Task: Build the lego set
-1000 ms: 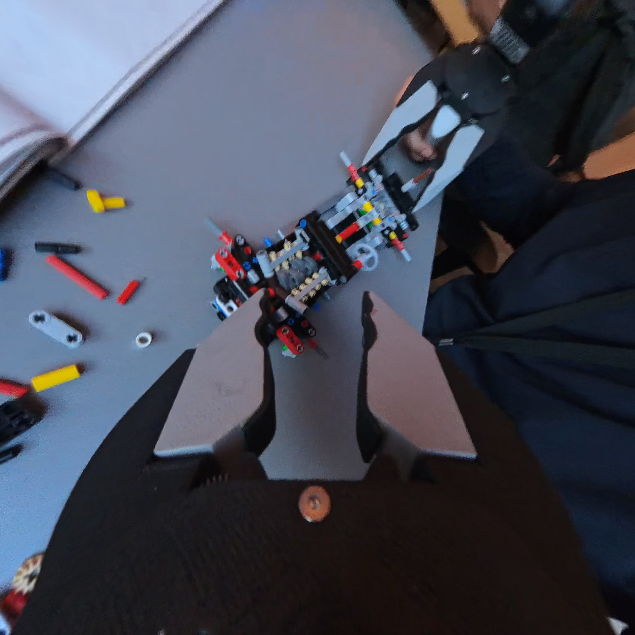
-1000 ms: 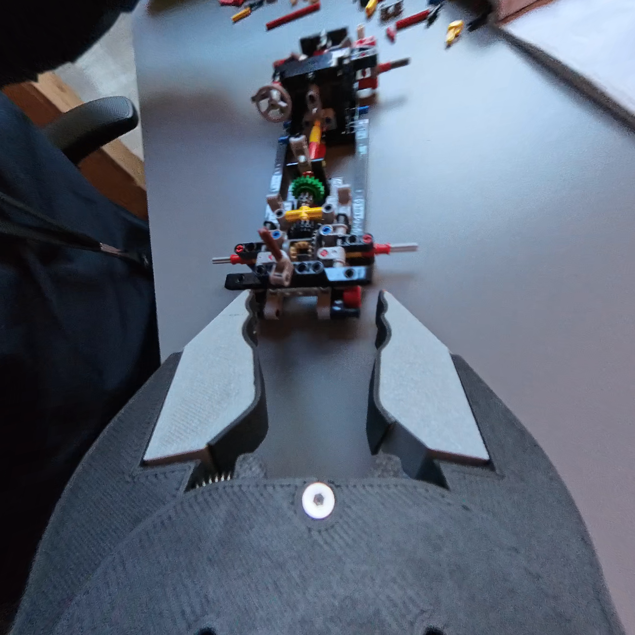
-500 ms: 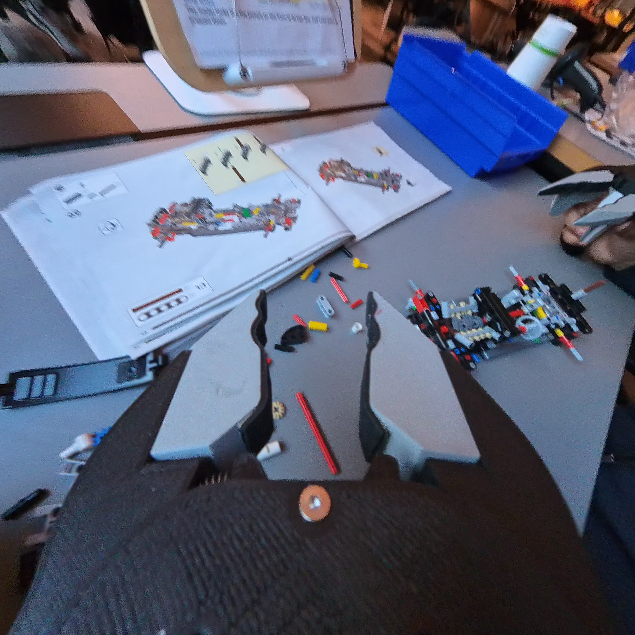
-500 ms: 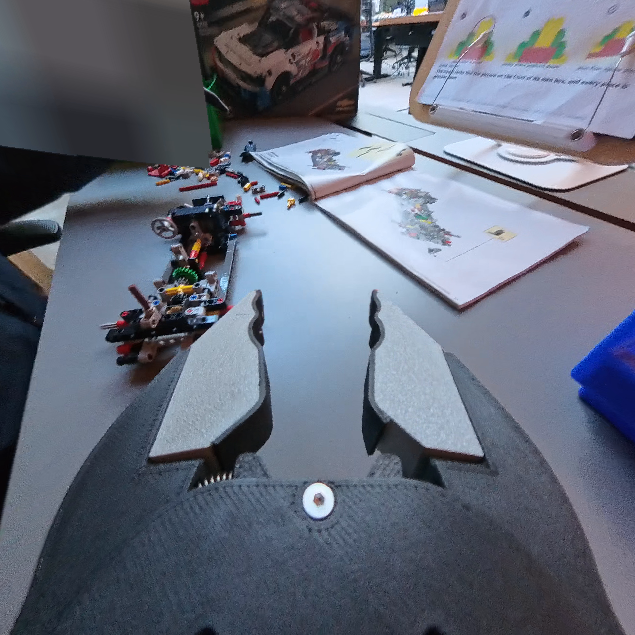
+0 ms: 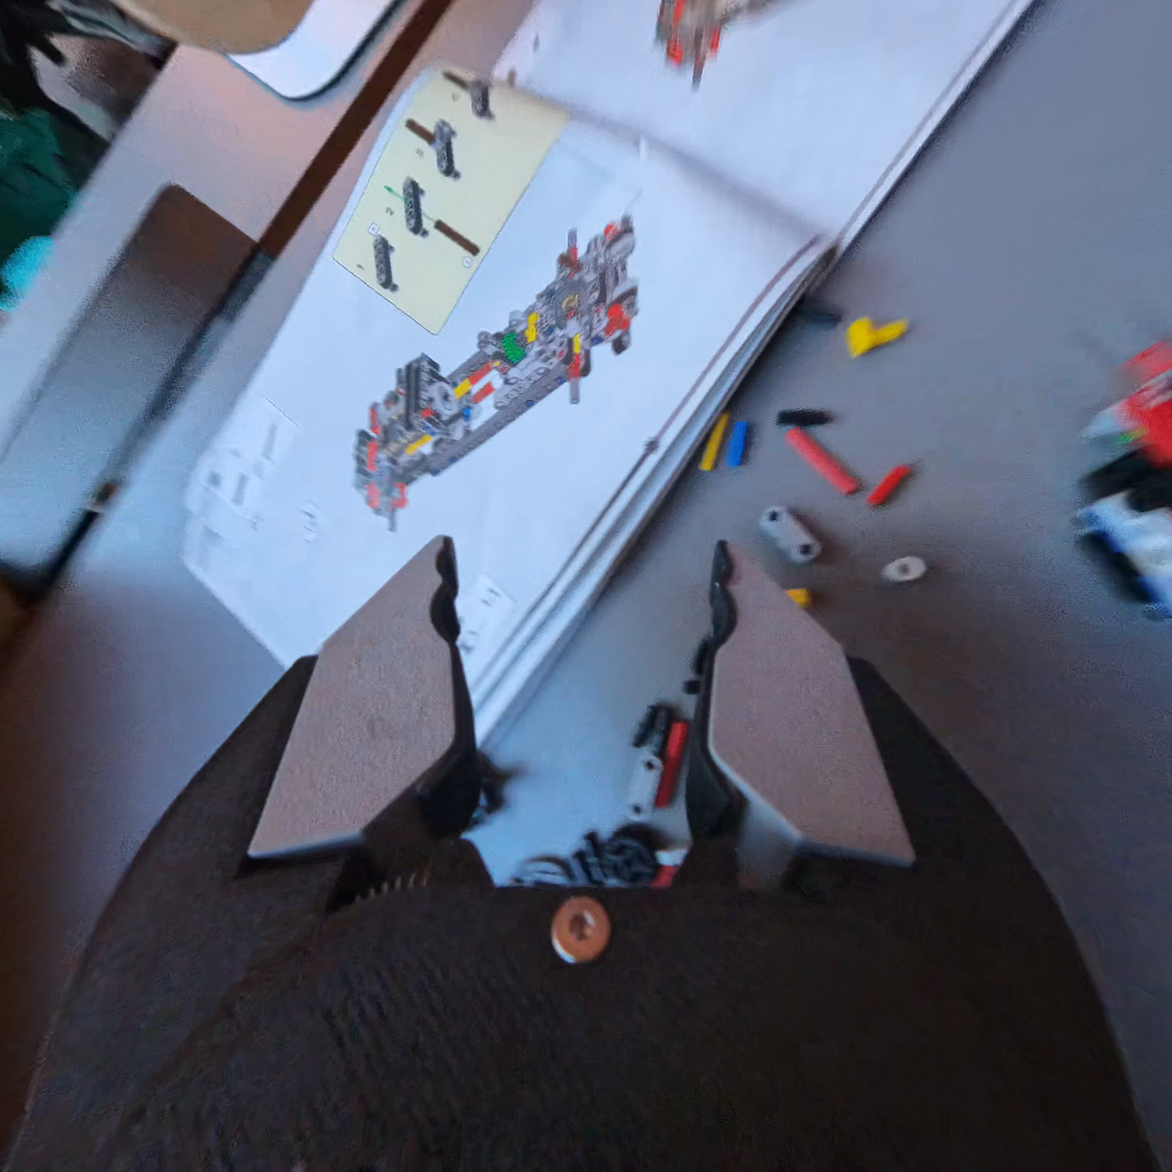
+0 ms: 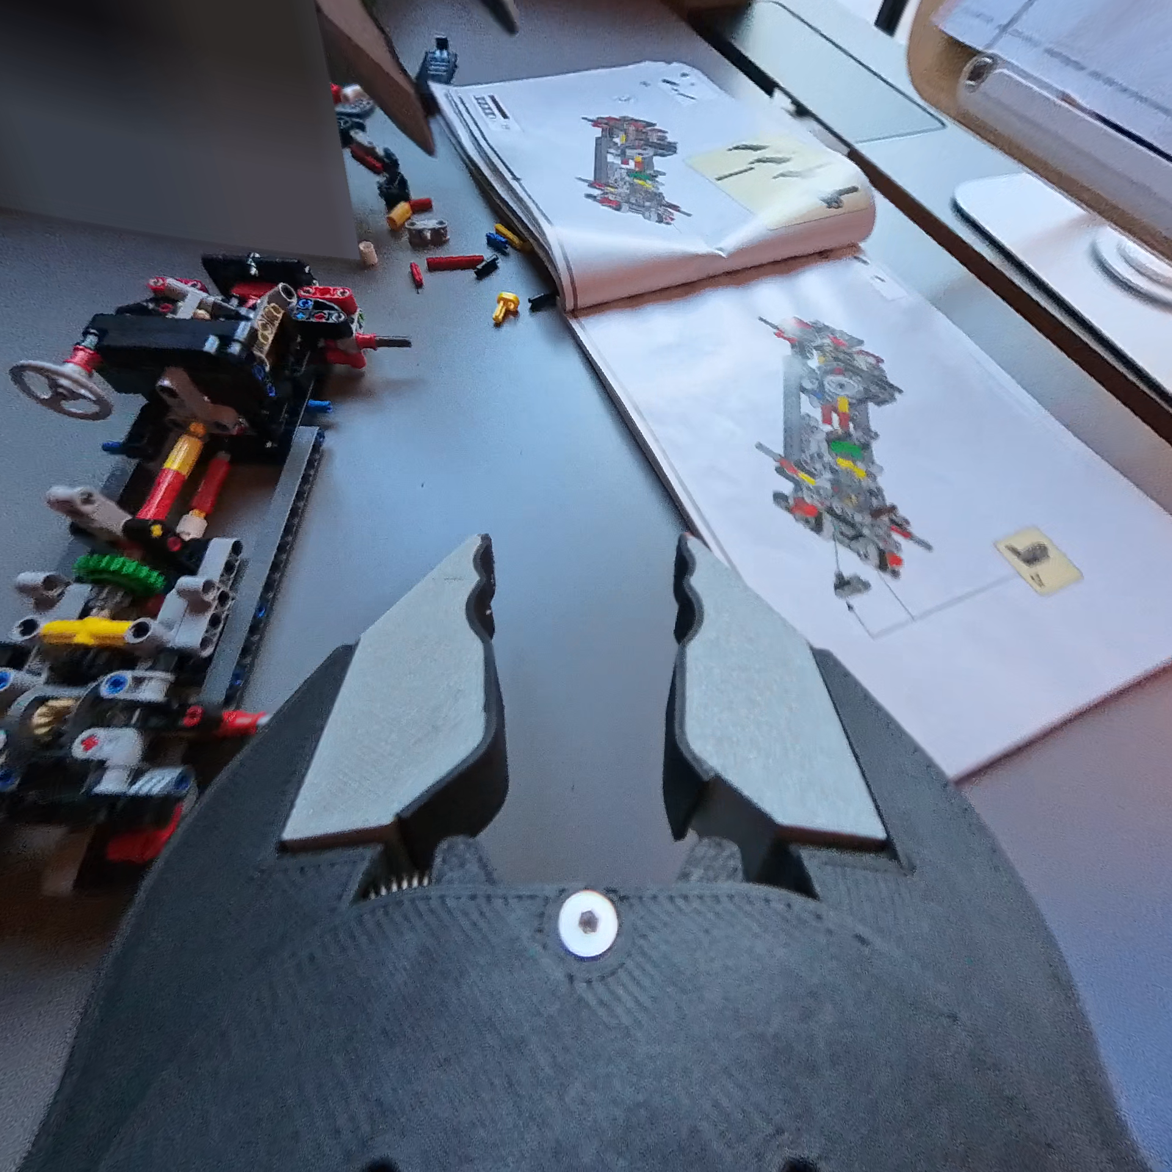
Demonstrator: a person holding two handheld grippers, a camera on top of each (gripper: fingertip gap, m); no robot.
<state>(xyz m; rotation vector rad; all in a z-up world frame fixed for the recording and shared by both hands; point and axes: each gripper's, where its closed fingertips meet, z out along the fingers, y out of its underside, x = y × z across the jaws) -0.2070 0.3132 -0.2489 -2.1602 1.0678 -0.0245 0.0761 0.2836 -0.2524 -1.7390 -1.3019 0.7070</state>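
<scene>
My left gripper [image 5: 583, 555] is open and empty. It hovers over the lower edge of an open instruction booklet [image 5: 482, 355] on the grey table [image 5: 989, 697]. Loose small parts lie to its right: a grey connector [image 5: 789, 534], a red axle [image 5: 821, 461], a white ring [image 5: 903, 568]. More small parts [image 5: 663, 755] lie under the gripper. My right gripper [image 6: 583, 548] is open and empty over bare table, between a part-built brick car chassis [image 6: 158, 520] at its left and the booklet [image 6: 888, 507] at its right.
A blurred end of the chassis shows at the right edge of the left wrist view [image 5: 1135, 456]. In the right wrist view, loose parts [image 6: 453, 261] lie beyond the chassis. A white stand base [image 6: 1065, 241] and a cardboard box [image 6: 380, 76] stand at the back. The left gripper's tips are roughly 30 cm from the right gripper's. It is some 4 cm from my left tips to the grey connector [image 5: 789, 534]. It is also in sight in the right wrist view [image 6: 428, 225]. My left gripper is the nearer one to the red axle [image 5: 821, 461]: about 6 cm, against 20 cm. The right camera catches it too, in the right wrist view [image 6: 456, 260].
My left gripper swung left from the chassis to the booklet's edge and its jaws opened wider. My right gripper drew away from the chassis end, which now lies at its left, and its jaws narrowed a little.
</scene>
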